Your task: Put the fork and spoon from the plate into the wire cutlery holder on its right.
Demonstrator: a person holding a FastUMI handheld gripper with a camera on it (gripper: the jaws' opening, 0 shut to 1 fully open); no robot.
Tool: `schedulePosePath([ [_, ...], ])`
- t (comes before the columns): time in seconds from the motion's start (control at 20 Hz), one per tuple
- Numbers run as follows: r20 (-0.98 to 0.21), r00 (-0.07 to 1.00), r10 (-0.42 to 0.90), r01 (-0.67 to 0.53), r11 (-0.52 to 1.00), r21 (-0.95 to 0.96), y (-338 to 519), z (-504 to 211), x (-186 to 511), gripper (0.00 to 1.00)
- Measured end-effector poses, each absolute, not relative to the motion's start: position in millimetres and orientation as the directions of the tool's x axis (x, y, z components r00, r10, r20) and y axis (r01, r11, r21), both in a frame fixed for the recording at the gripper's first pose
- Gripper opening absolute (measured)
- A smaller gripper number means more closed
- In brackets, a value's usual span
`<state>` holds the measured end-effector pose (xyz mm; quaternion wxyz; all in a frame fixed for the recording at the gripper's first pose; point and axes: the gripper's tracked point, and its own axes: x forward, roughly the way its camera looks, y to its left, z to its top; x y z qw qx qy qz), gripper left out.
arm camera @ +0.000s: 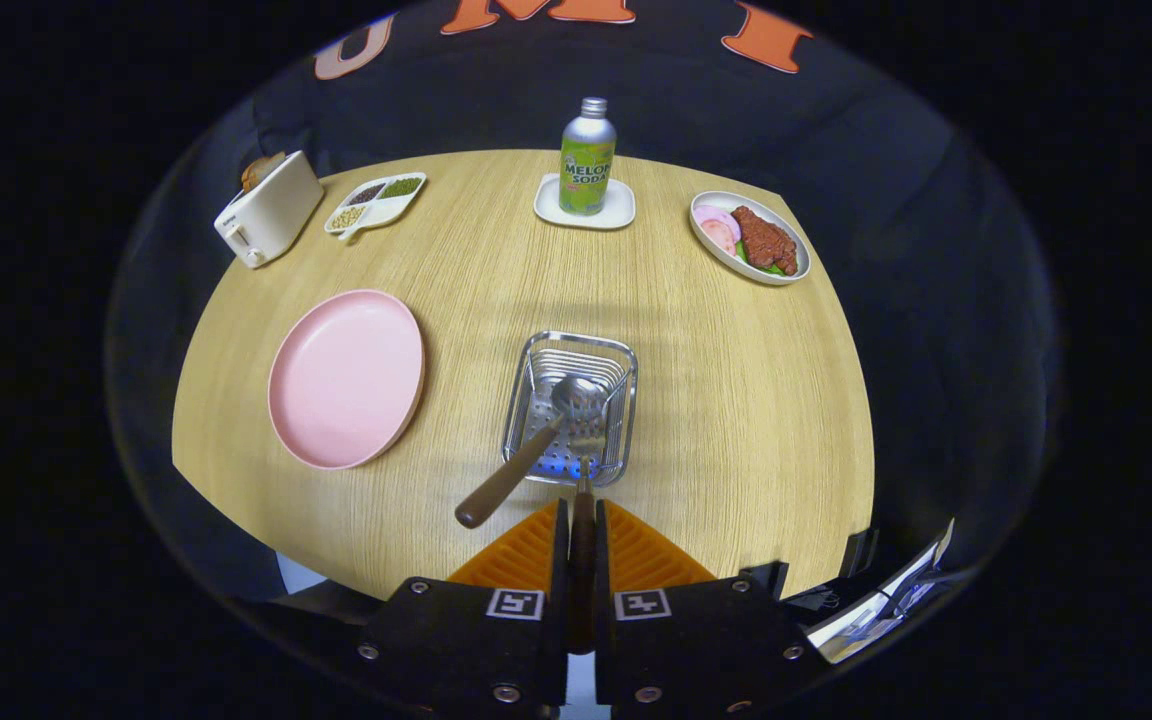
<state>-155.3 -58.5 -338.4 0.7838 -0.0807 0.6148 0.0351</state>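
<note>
The wire cutlery holder [625,372] stands on the wooden table just ahead of my fingers. Inside it leans the spoon [502,484], bowl down in the basket and brown handle sticking out toward the near left. My gripper [583,506] is shut on the brown handle of the fork [584,488], which runs straight forward between the fingers. The fork's metal head dips over the holder's near rim into the basket. To the left of the holder lies the pink plate [346,378] with nothing on it.
At the back of the table stand a white toaster [269,208], a divided dish of beans [376,203], a soda bottle [587,158] on a white coaster and a plate of meat [751,238]. The table's near edge [356,580] lies just below my fingers.
</note>
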Motion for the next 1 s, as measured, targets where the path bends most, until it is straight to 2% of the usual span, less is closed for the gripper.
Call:
schedulePosePath([
  [0.3, -0.916, 0.401, 0.005, -0.142, 0.988, -0.056, -47.2, -312.9, -121.0, 0.14],
  [0.55, -0.811, 0.584, 0.034, -0.140, 0.988, -0.059, -37.5, -273.5, -83.7, 0.14],
  [0.65, -0.762, 0.645, 0.053, -0.134, 0.990, -0.044, -30.1, -257.0, -71.3, 0.19],
  [0.75, -0.710, 0.701, 0.069, -0.124, 0.992, -0.025, -24.0, -237.9, -60.1, 0.29],
  [0.8, -0.686, 0.724, 0.075, -0.120, 0.993, -0.018, -22.9, -229.3, -56.5, 0.41],
  [0.95, -0.647, 0.758, 0.078, -0.114, 0.993, -0.013, -20.4, -213.7, -49.8, 0.54],
  [1.0, -0.637, 0.767, 0.080, -0.114, 0.993, -0.012, -18.8, -209.9, -47.9, 0.55],
])
